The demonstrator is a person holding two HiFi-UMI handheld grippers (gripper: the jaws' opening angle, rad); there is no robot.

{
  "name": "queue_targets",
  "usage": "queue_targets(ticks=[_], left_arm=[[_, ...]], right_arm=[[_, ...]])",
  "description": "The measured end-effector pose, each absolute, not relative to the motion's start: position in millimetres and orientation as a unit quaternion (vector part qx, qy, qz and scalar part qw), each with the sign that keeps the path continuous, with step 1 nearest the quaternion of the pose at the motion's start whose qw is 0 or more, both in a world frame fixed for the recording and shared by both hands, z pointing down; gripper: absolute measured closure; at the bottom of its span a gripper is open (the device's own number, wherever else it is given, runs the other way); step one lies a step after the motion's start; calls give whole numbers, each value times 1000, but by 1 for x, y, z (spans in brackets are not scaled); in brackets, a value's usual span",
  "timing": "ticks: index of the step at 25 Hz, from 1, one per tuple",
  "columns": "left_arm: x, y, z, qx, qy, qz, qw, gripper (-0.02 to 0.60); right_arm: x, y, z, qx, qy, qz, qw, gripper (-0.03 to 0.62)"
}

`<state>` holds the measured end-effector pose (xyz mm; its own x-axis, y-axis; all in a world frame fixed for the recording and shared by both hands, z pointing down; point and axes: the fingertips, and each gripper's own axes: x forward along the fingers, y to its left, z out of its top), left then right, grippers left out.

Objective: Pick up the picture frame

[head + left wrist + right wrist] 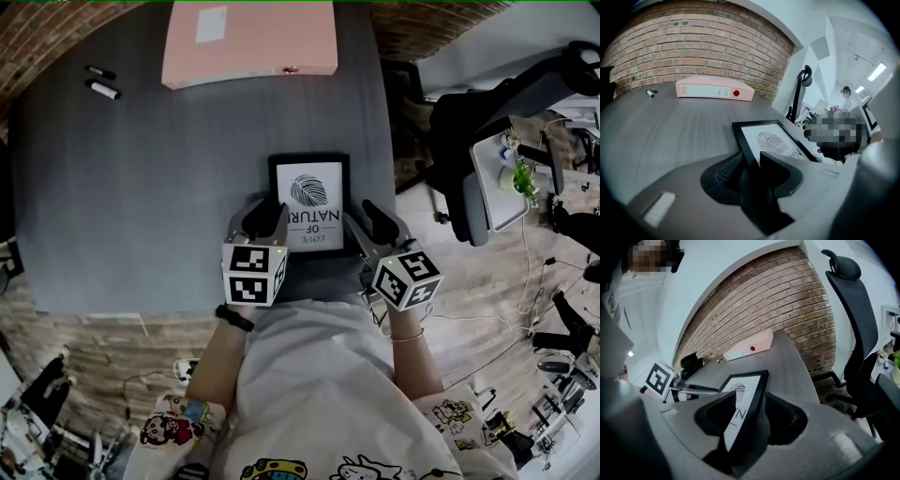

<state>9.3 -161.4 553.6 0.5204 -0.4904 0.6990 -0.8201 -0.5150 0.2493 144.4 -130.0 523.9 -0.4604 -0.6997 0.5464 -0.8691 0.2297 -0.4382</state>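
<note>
Picture frame (309,202) lies flat on the grey bench (141,187), close to its near edge and square in front of the person, so both side borders are within easy reach. Left claw (265,217) is clamped on its left border and right claw (367,221) on its right, a matched hold that I'd judge is meant to lift it level. Both slant forward and down, marker cubes toward the body.
</note>
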Motion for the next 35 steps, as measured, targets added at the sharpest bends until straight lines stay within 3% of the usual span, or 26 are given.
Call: queue_targets(ticks=[20, 35], left_arm=[[3, -172, 553, 777, -441, 223, 389, 500], [-2, -174, 551, 769, -421, 203, 436, 502]], right_arm=[[148, -135, 527, 504, -767, 383, 107, 421], [131, -138, 540, 433, -735, 516, 75, 427]])
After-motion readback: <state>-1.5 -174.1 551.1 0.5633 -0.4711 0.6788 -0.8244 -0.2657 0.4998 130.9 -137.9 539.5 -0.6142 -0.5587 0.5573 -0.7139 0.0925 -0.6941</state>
